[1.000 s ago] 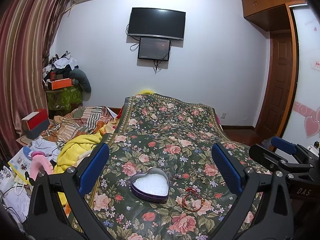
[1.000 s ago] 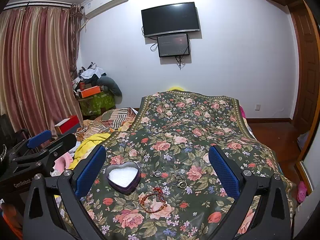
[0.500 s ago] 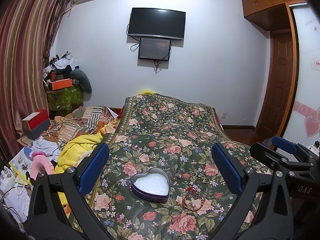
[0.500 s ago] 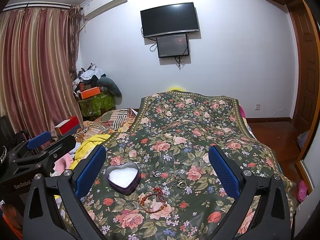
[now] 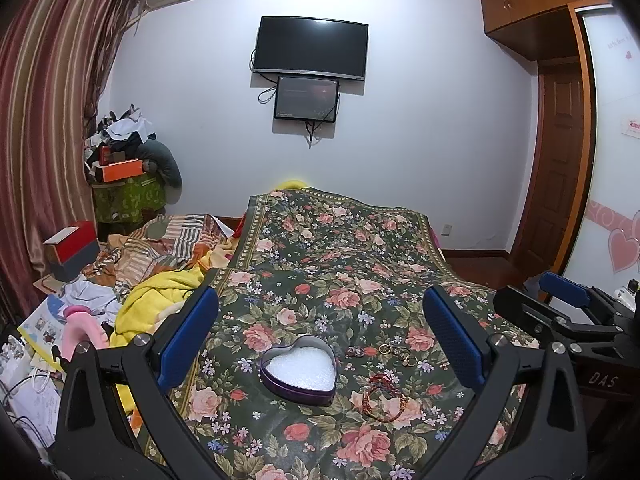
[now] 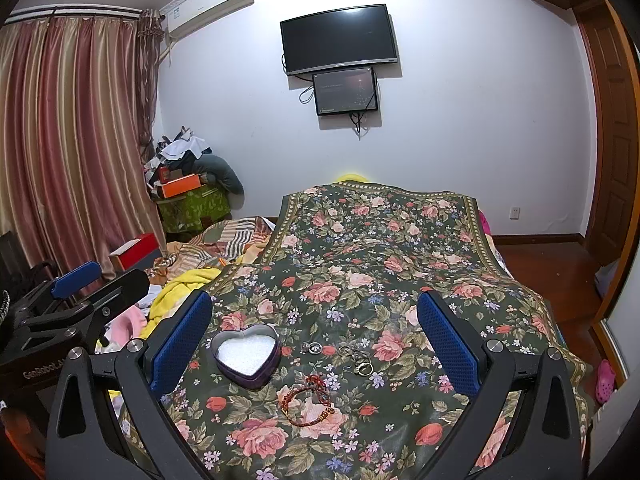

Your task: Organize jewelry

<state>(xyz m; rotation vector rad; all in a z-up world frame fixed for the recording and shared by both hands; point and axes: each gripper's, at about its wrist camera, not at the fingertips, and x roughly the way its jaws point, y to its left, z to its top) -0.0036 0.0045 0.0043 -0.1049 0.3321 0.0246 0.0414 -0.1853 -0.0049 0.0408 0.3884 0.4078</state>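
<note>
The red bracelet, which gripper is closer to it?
Probably right. The bracelet lies centred before the right gripper; for the left gripper it lies off to the right, beside the heart tin.

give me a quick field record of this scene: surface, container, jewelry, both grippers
surface: floral bedspread
container: heart-shaped tin, open, white lining, no jewelry visible inside
bracelet: red beaded bracelet on the spread, nearer the camera than the tin and to its right
small pieces: rings and small metal pieces loose in a row right of the tin
left gripper: open, holding nothing, above the tin
right gripper: open, holding nothing, above the jewelry
</note>
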